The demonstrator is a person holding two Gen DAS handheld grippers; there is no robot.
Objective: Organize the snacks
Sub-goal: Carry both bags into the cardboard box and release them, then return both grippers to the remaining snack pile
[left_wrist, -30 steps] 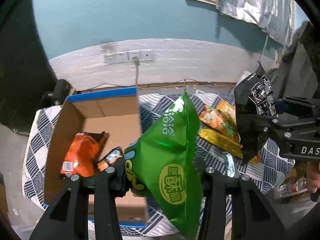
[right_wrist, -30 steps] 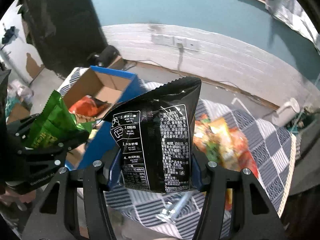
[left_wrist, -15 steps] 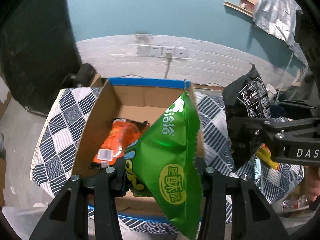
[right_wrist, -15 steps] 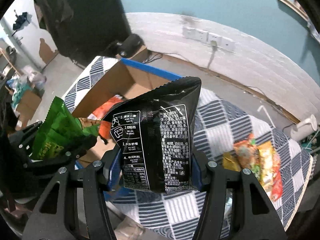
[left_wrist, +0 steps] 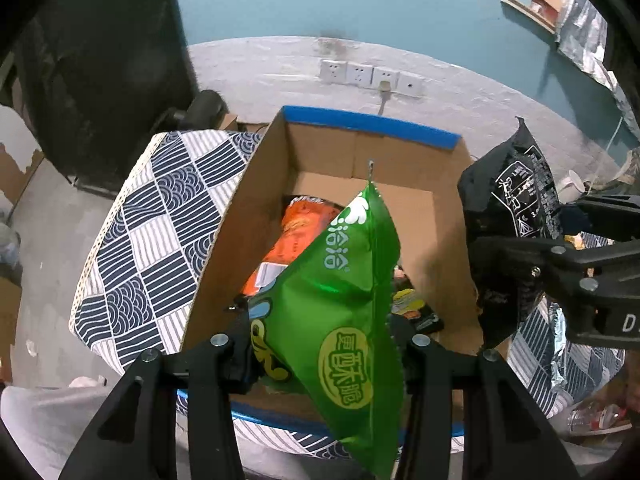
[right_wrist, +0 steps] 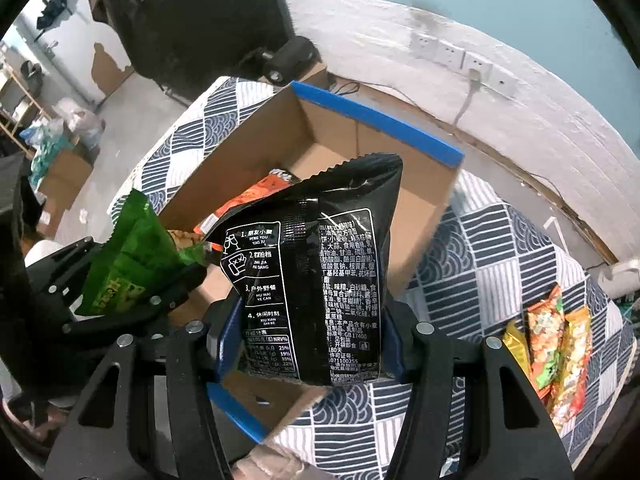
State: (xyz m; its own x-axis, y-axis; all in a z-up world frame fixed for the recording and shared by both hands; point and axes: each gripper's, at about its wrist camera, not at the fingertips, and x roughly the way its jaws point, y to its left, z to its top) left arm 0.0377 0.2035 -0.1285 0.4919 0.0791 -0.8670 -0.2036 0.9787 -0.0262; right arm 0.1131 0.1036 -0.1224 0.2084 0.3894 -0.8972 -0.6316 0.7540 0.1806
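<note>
Green packet (left_wrist: 340, 320) pinched in the left claw (left_wrist: 324, 344), black packet (right_wrist: 316, 276) clamped in the right claw (right_wrist: 308, 344); cardboard box (left_wrist: 256, 216) gapes directly below the left, nearer one.

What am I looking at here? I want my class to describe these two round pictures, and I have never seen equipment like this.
No robot: a person holds a two-fingered tool in each hand, and each carries a wide-angle camera looking along its fingers. One picture is from the left tool, gripping a green snack bag. The other is from the right tool, gripping a black snack bag. Below both stands an open cardboard box on a patterned cloth, with an orange packet already inside. More snack packets lie on the cloth beside it.
</note>
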